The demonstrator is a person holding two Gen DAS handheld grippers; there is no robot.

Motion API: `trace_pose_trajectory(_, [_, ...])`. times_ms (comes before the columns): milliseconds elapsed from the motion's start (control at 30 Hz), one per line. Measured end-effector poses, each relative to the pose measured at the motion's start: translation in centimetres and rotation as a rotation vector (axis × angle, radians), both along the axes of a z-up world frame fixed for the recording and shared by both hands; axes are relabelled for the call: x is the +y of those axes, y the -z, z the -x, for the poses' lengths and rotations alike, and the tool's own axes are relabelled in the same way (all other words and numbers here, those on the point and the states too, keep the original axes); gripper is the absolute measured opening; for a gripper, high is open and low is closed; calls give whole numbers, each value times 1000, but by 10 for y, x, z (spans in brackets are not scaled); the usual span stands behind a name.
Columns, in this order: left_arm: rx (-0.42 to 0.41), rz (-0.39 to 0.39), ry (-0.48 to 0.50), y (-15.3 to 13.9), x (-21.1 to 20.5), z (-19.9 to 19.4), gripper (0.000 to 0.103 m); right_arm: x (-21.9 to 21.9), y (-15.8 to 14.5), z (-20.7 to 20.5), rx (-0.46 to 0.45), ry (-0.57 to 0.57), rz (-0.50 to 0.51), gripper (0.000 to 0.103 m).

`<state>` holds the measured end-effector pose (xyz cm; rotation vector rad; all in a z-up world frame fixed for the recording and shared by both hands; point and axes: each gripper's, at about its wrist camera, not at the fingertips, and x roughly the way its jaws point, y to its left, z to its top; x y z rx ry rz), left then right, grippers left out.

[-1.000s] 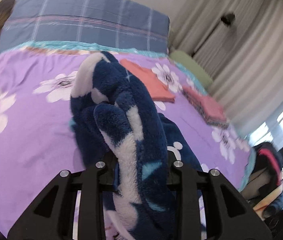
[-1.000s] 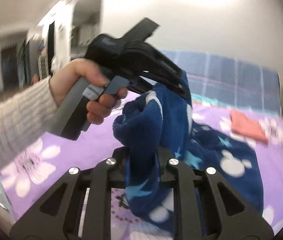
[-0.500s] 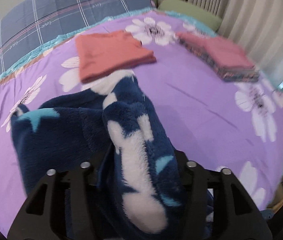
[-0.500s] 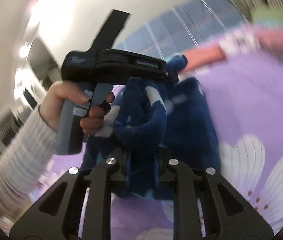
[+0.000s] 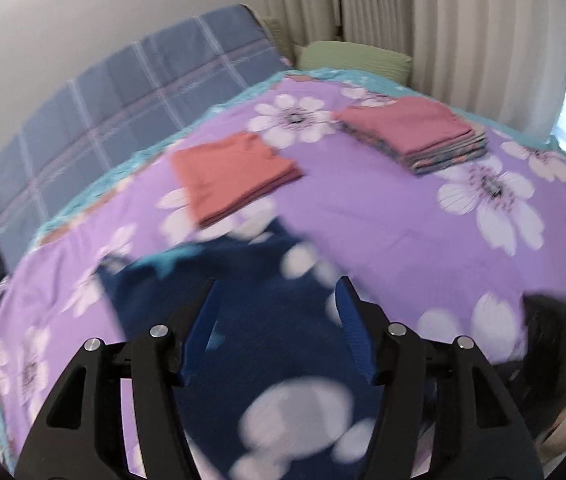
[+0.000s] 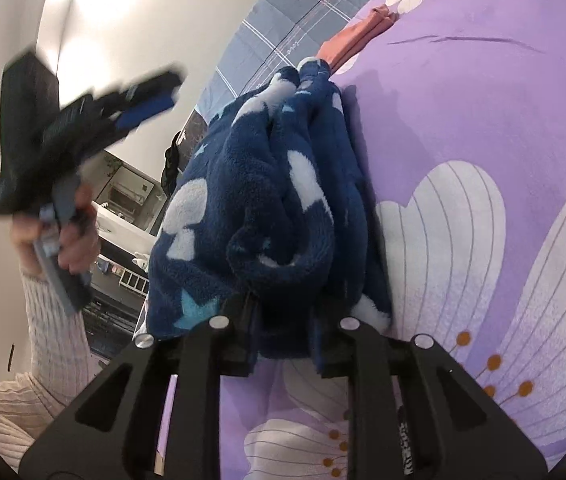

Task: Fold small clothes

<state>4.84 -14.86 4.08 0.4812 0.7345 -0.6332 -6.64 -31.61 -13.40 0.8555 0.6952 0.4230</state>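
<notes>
The right hand-held gripper (image 6: 285, 312) is clamped on a thick bunch of the dark blue fleece garment (image 6: 267, 200), the one with white blobs and pale blue stars. It holds that bunched edge low over the bed (image 6: 483, 128), so the fabric stands in a rumpled ridge running away from the jaws. The left hand-held gripper (image 5: 273, 320) has just been opening and now stands spread, with its blue pads (image 5: 353, 336) clear of the cloth. The fleece (image 5: 243, 320) lies beneath and between them, but nothing is pinched. Seen from the right side, that left tool (image 6: 79, 136) is up in the air, gripped by a hand in a cream ribbed sleeve (image 6: 55, 344), blurred and apart from the garment.

So I'd say one fold has been laid down on the left side and the right end is not yet released. Next, the right jaws need to let go and the heap needs flattening, or the free gripper must find a fresh edge for another fold.

Further up the purple flowered bedspread sit a folded orange piece (image 5: 235, 176) and a stack of folded pink clothes (image 5: 419, 136).
</notes>
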Motion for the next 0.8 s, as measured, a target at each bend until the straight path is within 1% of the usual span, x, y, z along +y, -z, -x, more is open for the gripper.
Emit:
trace_pose_trajectory(33, [-19,-35,-12,7,12,3,60,0,1,-1,0,-1,-1,20])
trace_pose_trajectory(67, [-19,-66,-22,16,20,5,60,-2,1,-2,2,-1,-2,20])
trace_pose_trajectory(133, [25,-95,-34,32,33,4,60,-4,3,-1,6,1,1,21])
trace_pose_trajectory(167, [57,-98,-45,43,40,3,60,-2,2,5,9,4,10,23])
trace_pose_trajectory(267, [30,-110,-38,60,34,3,60,0,-3,8,13,10,42,27])
trace_pose_trajectory(333, [58,-83,-31,65,24,-4,61,-2,-10,11,13,30,80,29])
trace_pose_trajectory(367, [64,-83,-22,68,19,-5,62,-4,-17,17,5,49,107,32])
trace_pose_trajectory(433, [44,-104,4,74,7,-4,62,-8,-34,30,-30,98,167,32])
trace_pose_trajectory(533, [16,-128,49,80,-7,2,62,-7,-63,47,-117,145,276,31])
trace_pose_trajectory(600, [15,-124,55,82,-9,4,62,2,-79,49,-183,124,330,29])
trace_pose_trajectory(667, [24,-108,55,82,-6,3,62,12,-85,43,-201,96,352,28])
trace_pose_trajectory(700, [31,-95,53,82,-4,2,62,16,-83,36,-200,83,360,28])
trace_pose_trajectory(733, [40,-76,49,83,0,1,62,22,-77,25,-177,69,377,26])
trace_pose_trajectory(767, [46,-62,46,83,2,-1,63,25,-70,13,-120,71,402,24])
trace_pose_trajectory(800, [52,-40,45,82,5,0,63,28,-55,-1,-25,77,441,12])
